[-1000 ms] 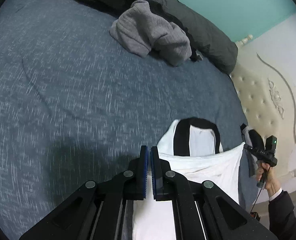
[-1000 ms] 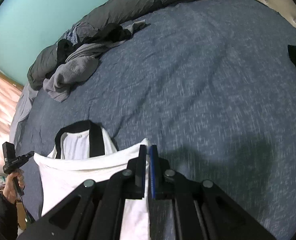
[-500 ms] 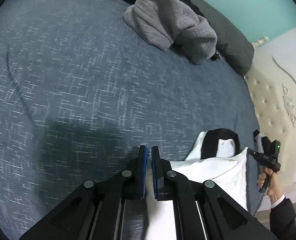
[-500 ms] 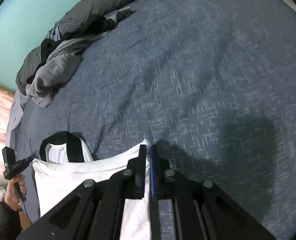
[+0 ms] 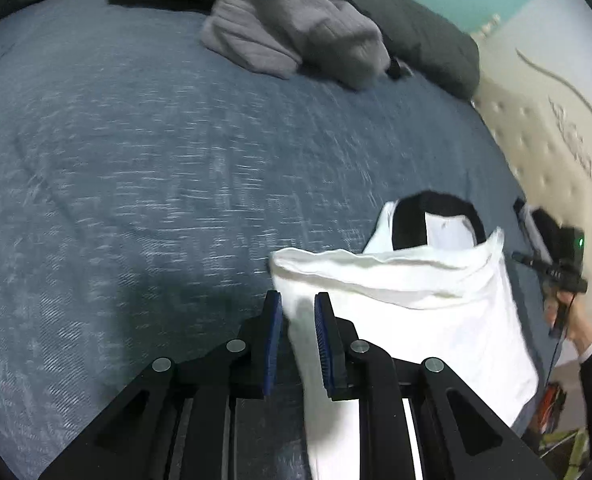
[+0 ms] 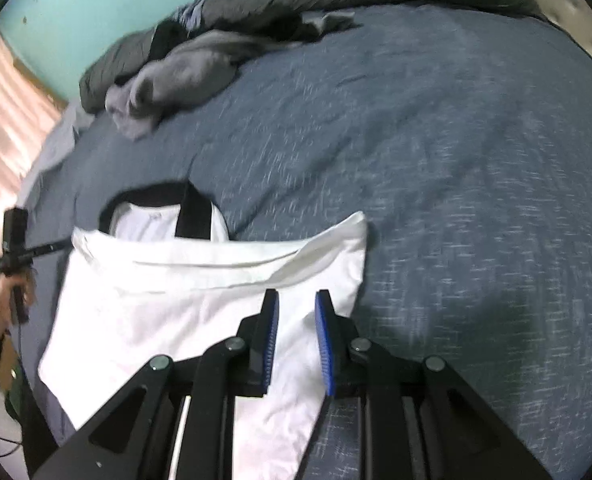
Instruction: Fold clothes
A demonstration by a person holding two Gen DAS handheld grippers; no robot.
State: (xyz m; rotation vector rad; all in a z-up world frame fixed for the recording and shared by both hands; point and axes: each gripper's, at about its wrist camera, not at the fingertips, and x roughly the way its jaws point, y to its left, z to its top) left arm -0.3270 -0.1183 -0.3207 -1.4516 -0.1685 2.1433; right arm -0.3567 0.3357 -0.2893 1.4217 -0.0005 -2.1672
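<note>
Both grippers letting go of one white shirt [image 5: 408, 304]
Left gripper [image 5: 298, 308] and right gripper [image 6: 296, 306] jaws opening over its folded hem; one grey garment [image 5: 296, 32], perhaps more, heaped behind

**Lots of room on the bed**

The blue bedspread [image 6: 456, 152] is wide and bare past the white shirt [image 6: 183, 304]. Far back, a grey sweater [image 5: 291, 36] and a dark duvet [image 5: 424, 36] pile up and block the way.
</note>
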